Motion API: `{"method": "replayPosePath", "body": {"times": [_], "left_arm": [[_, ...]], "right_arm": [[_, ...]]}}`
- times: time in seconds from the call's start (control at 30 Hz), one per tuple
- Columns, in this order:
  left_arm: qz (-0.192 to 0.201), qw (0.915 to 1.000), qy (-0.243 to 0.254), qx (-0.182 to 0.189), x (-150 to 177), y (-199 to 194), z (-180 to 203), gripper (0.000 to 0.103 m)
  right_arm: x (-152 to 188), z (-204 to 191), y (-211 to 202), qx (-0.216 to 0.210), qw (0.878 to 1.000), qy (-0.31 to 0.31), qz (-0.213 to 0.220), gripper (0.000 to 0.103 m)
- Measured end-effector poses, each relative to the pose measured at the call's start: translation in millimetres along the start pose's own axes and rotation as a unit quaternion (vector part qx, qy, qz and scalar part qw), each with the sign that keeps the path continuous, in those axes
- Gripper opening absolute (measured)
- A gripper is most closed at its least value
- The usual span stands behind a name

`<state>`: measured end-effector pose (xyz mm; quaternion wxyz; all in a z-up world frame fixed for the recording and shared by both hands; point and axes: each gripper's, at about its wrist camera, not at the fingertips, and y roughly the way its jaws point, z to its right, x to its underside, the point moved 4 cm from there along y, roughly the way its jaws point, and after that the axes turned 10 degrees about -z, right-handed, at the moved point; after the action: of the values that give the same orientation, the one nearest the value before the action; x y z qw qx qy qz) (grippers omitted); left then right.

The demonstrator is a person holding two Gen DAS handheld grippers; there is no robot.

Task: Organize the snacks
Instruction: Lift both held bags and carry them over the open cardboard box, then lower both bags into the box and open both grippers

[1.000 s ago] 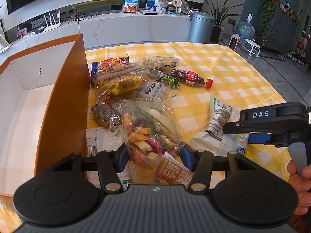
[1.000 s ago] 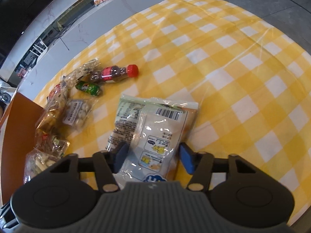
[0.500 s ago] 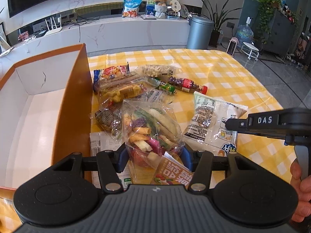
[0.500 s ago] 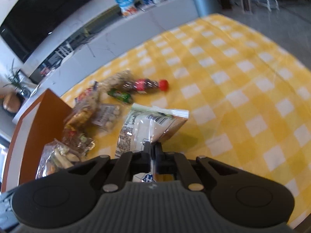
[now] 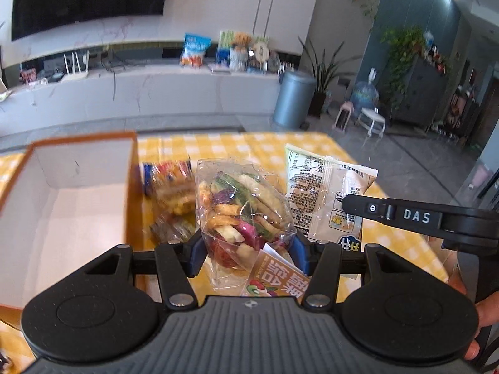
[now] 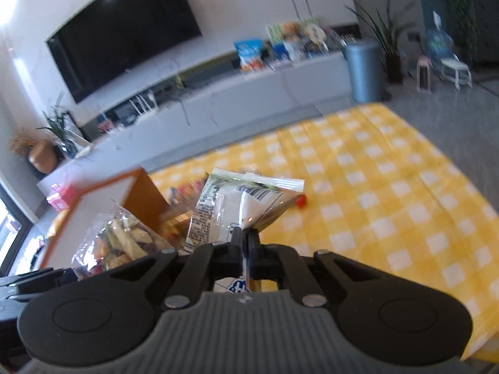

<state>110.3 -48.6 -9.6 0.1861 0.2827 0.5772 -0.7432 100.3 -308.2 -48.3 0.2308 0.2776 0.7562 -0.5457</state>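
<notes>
snack bag of mixed veggie chips (image 5: 243, 215) sits between the left gripper (image 5: 246, 254) fingers, clamped, held above the yellow checked tablecloth (image 6: 389, 193). one white snack packet (image 6: 230, 208) is pinched in the closed right gripper (image 6: 246, 243), raised beside it. one open orange-walled box (image 5: 62, 205) to the left; a blurred pile of snack bags (image 5: 171, 193) lies beside its wall.
</notes>
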Motion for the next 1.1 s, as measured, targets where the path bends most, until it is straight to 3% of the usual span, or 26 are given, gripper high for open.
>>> {"method": "replayPosePath", "body": {"times": [0.27, 0.5, 0.7, 0.8, 0.97, 1.1], "left_arm": [[0.039, 0.9985, -0.005, -0.038, -21, -50, -48, 0.062], [0.011, 0.9968, -0.006, -0.079, -27, -67, -97, 0.062], [-0.033, 0.9919, -0.004, -0.123, -28, -55, -133, 0.062], [-0.07, 0.9903, -0.01, -0.12, -23, -43, -147, 0.062], [-0.134, 0.981, -0.009, -0.141, -11, -20, -174, 0.062], [-0.163, 0.9759, -0.01, -0.145, -3, -7, -189, 0.062]], "right_arm": [[-22, -64, -38, -0.052, 0.996, -0.063, 0.04, 0.0], [-36, -137, -38, -0.106, 0.987, -0.115, 0.017, 0.0], [-36, -199, -4, -0.115, 0.98, -0.153, -0.048, 0.0], [-31, -227, 21, -0.114, 0.975, -0.164, -0.093, 0.0], [-25, -254, 71, -0.097, 0.966, -0.184, -0.155, 0.0], [-22, -265, 110, -0.093, 0.956, -0.187, -0.205, 0.0]]}}
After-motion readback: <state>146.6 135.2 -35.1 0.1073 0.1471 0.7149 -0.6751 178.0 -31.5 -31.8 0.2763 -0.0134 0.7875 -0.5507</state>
